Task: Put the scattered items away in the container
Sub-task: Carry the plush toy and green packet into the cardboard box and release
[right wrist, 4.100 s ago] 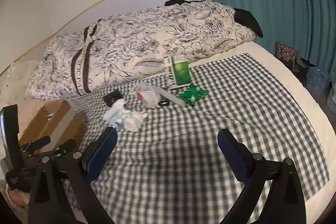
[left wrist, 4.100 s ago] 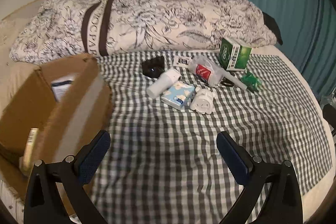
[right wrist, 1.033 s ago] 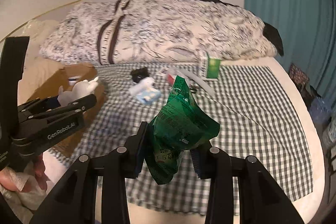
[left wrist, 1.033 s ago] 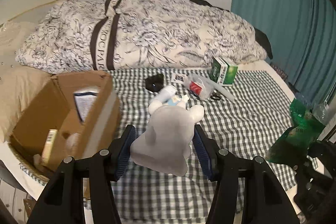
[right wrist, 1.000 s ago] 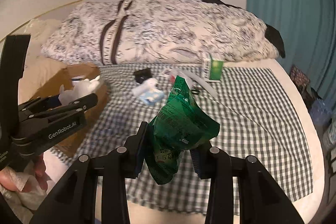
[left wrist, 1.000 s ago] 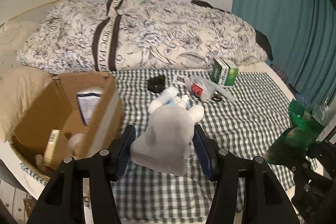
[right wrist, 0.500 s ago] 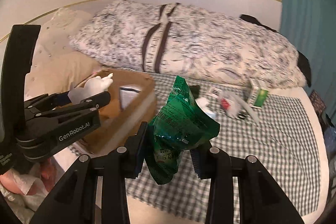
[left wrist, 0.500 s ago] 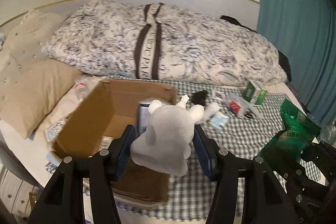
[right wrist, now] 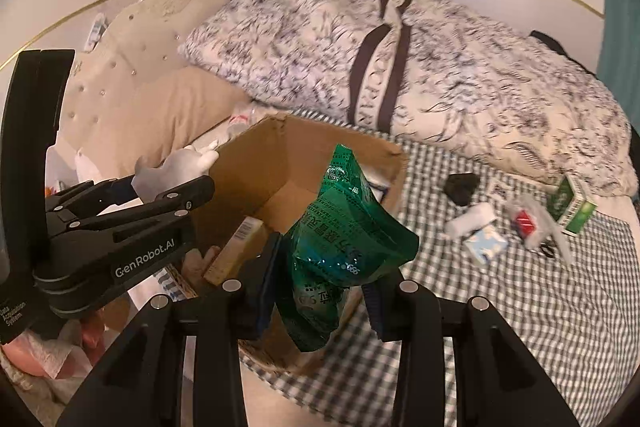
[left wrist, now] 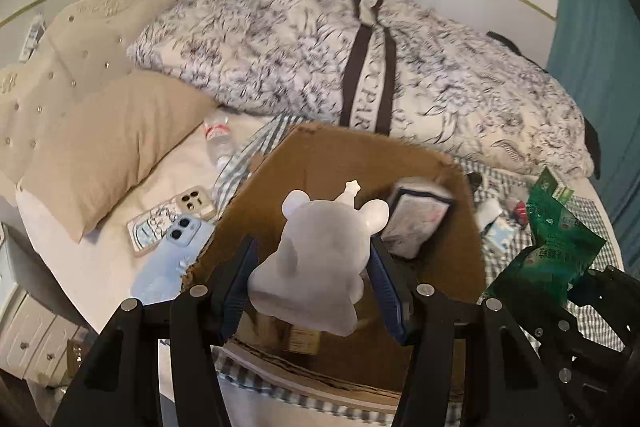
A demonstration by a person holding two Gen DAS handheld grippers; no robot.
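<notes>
We have the left gripper [left wrist: 314, 285] pinching the white bear figurine [left wrist: 320, 259] by its flanks – smooth, probably slippery – over the cardboard box [left wrist: 340, 151]. The right gripper [right wrist: 320, 291] clamps a crinkly green snack bag [right wrist: 344, 239], light and crushable, above the box's near edge.

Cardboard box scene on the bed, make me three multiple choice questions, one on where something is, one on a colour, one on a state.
1. Where is the white bear figure?
A. lying on the checked cloth
B. between the left gripper jaws, in front of the cardboard box
C. on the beige pillow

2. What colour is the crinkled packet in the right gripper?
A. green
B. red
C. yellow

3. How is the cardboard box?
A. taped shut
B. flattened
C. open, with items inside

Answers: 1 B, the pads clamp its sides with the box behind it; 2 A, its foil is plainly green; 3 C, a pouch and a small carton lie inside.
</notes>
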